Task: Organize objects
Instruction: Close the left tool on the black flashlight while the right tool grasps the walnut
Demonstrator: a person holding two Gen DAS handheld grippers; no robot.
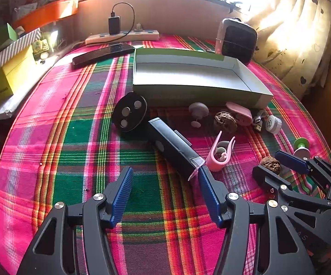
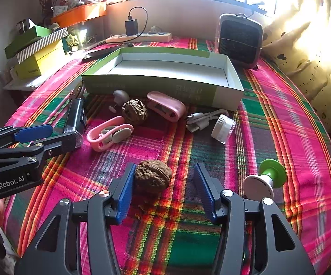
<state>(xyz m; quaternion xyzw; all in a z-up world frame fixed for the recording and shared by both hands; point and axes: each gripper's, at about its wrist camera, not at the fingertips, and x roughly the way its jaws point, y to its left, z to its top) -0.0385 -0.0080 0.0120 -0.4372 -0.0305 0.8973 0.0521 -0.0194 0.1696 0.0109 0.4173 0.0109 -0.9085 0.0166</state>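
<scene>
A brown walnut (image 2: 152, 175) lies on the plaid cloth between the fingers of my right gripper (image 2: 164, 169). Its left pad touches the shell and its right pad stands clear, so this gripper is open. My left gripper (image 1: 165, 188) is open over bare cloth, its right finger beside the clear tip of a black device (image 1: 172, 146). An open green and white box (image 2: 142, 84) sits behind the loose items. These are a second walnut (image 2: 134, 111), a pink clip (image 2: 165, 105), a pink loop holder (image 2: 108, 133), a white cable plug (image 2: 222, 126), a green spool (image 2: 266, 181) and a black disc (image 1: 129, 114).
A dark fan heater (image 2: 240, 41) stands at the back right beside a cream curtain (image 2: 307, 52). A power strip (image 2: 140, 37) with a charger runs along the back wall, with a dark phone (image 1: 103, 53) near it. Stacked boxes (image 2: 39, 52) fill the left side.
</scene>
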